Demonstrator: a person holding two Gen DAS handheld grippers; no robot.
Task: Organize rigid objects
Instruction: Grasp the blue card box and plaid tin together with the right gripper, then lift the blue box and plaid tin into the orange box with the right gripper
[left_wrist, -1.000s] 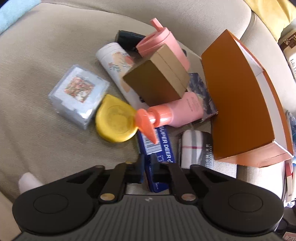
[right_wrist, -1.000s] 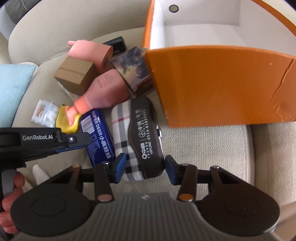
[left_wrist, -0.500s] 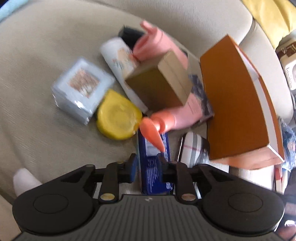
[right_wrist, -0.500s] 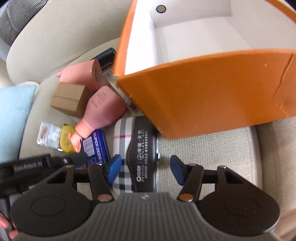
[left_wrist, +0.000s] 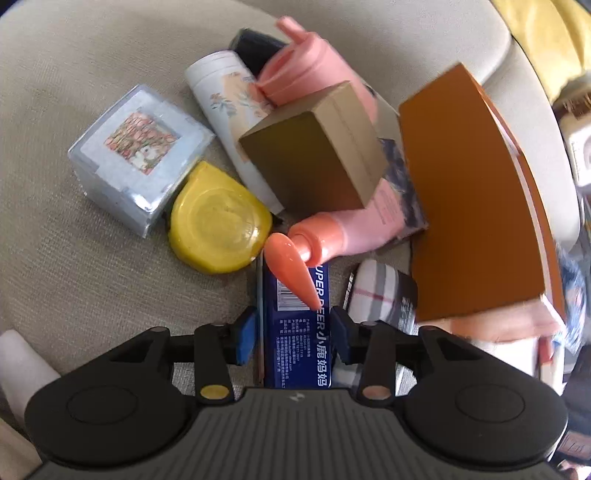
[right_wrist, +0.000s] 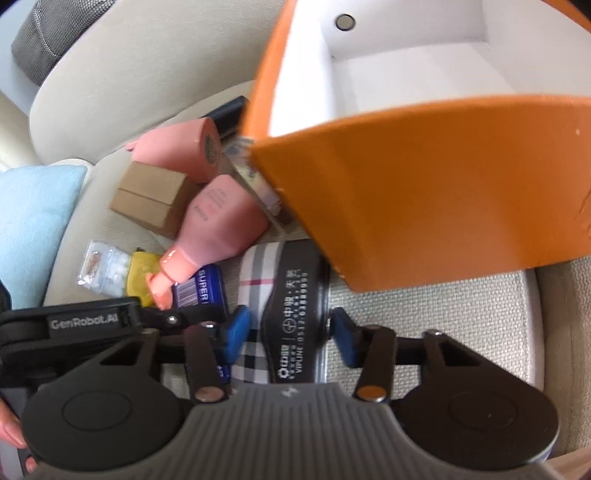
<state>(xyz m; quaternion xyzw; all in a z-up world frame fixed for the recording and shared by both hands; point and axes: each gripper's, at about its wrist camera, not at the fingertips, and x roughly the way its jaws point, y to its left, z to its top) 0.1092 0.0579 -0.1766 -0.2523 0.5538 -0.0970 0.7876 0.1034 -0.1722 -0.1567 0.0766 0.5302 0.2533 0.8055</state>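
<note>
My left gripper points down at a blue "SUPER DEER" box lying on the beige sofa cushion. Its jaws are opening and stand on either side of the box without clearly pressing it. An orange pump nozzle on a pink bottle overhangs the box. My right gripper is closing on a plaid and black glasses case, and both blue pads touch its sides. An open orange box with a white inside stands just beyond the case.
A pile lies beyond the left gripper: a brown carton, a yellow tape measure, a clear plastic box, a white floral tube and a pink cup. A light blue pillow lies at the left.
The left jaws went from shut to apart, now straddling the blue box. The right jaws widened, then narrowed again on the plaid case. The right view shifted sideways along the case.
</note>
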